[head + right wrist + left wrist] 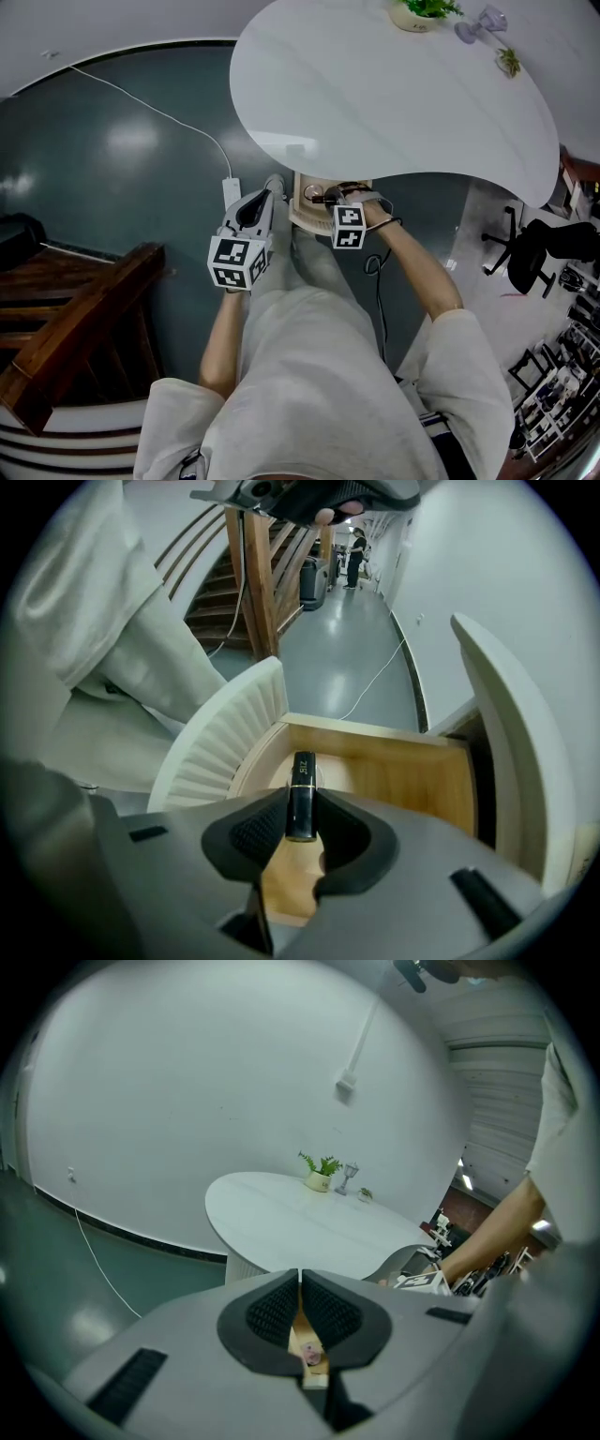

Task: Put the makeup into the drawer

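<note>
A black lipstick tube [300, 799] with a gold band is pinched between the pads of my right gripper [301, 825], pointing steeply down into the open wooden drawer [412, 780]. The drawer has a white ribbed front [220, 742] and sticks out from under the table [394, 103]. In the head view my right gripper [330, 196] hangs right over the drawer [302, 211]. Just left of the drawer my left gripper [271, 190] stays apart from it. Its jaws [299, 1280] are shut, tips touching, with nothing held; a sliver of wood and something pink show through the gap below them.
The white oval table carries a potted plant [419, 11] at its far edge. A white power strip [231, 192] and its cable lie on the dark floor to the left. A wooden staircase [66, 319] stands at the left, a black office chair [544, 248] at the right.
</note>
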`<state>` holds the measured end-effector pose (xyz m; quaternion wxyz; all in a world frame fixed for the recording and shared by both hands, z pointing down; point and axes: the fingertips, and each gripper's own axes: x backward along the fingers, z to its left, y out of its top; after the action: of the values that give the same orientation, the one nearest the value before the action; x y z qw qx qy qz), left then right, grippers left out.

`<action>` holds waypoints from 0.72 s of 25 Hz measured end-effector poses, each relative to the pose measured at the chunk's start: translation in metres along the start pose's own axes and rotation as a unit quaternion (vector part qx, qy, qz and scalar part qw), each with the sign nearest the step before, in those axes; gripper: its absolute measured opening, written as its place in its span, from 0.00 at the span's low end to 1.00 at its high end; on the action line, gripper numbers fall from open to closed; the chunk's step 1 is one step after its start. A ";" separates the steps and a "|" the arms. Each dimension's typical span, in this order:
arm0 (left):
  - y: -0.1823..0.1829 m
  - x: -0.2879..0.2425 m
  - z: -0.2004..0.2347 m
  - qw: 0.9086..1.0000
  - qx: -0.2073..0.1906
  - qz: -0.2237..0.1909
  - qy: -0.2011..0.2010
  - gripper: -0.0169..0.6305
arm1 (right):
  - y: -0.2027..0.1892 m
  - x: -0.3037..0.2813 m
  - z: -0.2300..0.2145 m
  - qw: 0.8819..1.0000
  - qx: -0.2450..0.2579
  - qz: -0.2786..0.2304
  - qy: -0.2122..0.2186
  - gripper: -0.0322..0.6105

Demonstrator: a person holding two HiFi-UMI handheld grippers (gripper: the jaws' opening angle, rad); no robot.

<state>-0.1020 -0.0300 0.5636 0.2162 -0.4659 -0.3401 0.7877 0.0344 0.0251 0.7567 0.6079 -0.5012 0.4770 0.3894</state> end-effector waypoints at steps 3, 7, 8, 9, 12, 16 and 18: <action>-0.004 0.001 0.004 1.000 0.003 0.005 0.005 0.05 | -0.005 -0.014 0.003 1.000 0.005 0.012 0.011 0.19; -0.006 0.000 0.009 1.000 0.007 0.012 0.010 0.05 | -0.012 -0.030 0.003 0.999 0.004 0.024 0.023 0.19; -0.007 -0.001 0.010 1.000 0.008 0.013 0.012 0.05 | -0.013 -0.033 0.002 0.999 0.001 0.026 0.026 0.19; -0.008 -0.001 0.011 1.000 0.009 0.016 0.013 0.05 | -0.014 -0.037 0.002 0.999 -0.001 0.028 0.028 0.19; -0.011 -0.003 0.014 1.000 0.013 0.021 0.016 0.05 | -0.015 -0.048 -0.001 0.999 -0.005 0.032 0.029 0.19; -0.015 -0.004 0.017 0.999 0.014 0.028 0.017 0.05 | -0.009 -0.061 -0.006 0.999 -0.016 0.026 0.025 0.20; -0.016 -0.004 0.020 0.999 0.013 0.032 0.018 0.05 | -0.006 -0.067 -0.008 0.999 -0.020 0.023 0.025 0.20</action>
<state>-0.1171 -0.0291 0.5844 0.2034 -0.4876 -0.3110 0.7900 0.0223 0.0163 0.8226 0.5766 -0.5117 0.4954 0.4002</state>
